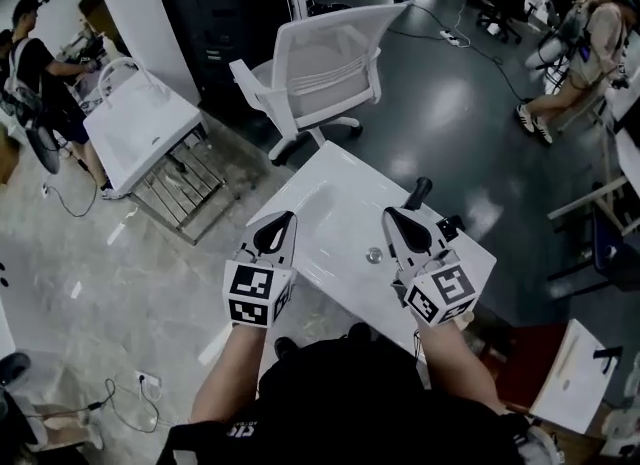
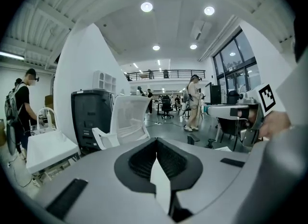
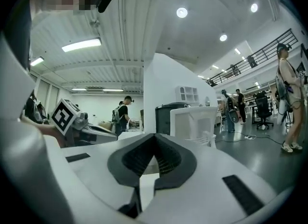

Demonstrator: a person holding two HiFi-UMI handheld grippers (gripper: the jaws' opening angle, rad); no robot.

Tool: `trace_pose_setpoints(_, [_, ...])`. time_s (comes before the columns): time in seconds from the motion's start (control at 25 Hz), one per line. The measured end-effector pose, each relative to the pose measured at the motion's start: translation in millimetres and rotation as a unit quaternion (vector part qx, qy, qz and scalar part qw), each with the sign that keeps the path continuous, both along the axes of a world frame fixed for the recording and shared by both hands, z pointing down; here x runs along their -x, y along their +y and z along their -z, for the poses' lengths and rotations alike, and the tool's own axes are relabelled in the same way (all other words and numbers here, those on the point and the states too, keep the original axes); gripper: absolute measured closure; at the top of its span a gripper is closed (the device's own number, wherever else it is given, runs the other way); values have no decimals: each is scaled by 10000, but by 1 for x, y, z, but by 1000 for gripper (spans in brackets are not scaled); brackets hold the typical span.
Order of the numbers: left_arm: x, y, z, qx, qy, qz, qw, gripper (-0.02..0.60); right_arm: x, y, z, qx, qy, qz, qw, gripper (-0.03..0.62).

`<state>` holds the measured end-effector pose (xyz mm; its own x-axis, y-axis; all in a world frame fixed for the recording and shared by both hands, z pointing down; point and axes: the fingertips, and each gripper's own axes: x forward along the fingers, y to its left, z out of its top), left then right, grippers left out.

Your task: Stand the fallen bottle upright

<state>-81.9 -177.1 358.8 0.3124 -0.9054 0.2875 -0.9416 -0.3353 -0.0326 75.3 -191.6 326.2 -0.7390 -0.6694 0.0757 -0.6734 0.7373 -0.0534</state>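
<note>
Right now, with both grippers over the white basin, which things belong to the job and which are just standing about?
Job: left gripper, shut, empty; right gripper, shut, empty; white basin below them. No bottle shows in any view.
Standing about: white chair; second basin at left; black tap.

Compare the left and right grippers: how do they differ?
The left gripper hangs over the sink's left edge; the right gripper is above the basin, near the black tap. The right gripper's cube tilts more than the left's. Both are shut and empty.
</note>
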Motion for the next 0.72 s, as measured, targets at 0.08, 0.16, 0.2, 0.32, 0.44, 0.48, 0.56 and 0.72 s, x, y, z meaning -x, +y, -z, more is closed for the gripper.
trace_pose_setpoints(0.08, [13,6,0,-26,43,105,9999,569,11,6,2,-57,-15,185,9998,582])
trace_pose_setpoints(0.16, [27,9,-1,-39,88,201,9998,569,19,9,1,-75,17,236,9997,583])
trace_pose_setpoints(0.2, [33,10,-1,-44,102,243,9996,569,22,10,1,-86,55,212,9997,583])
trace_pose_setpoints(0.32, [44,10,-1,-34,183,337,9993,569,29,9,-1,-104,120,213,9996,583])
trace_pose_setpoints(0.44, [49,11,0,-30,243,388,9989,569,32,9,0,-85,109,228,9996,583])
trace_pose_setpoints(0.48, [49,11,-1,-27,244,396,9989,569,33,10,-1,-85,105,244,9996,583])
trace_pose_setpoints(0.56, [49,11,-2,-21,239,399,9989,569,32,10,-2,-66,86,253,9996,583])
trace_pose_setpoints(0.72, [47,13,-2,-27,252,387,9989,569,30,13,-2,-30,57,246,9997,583])
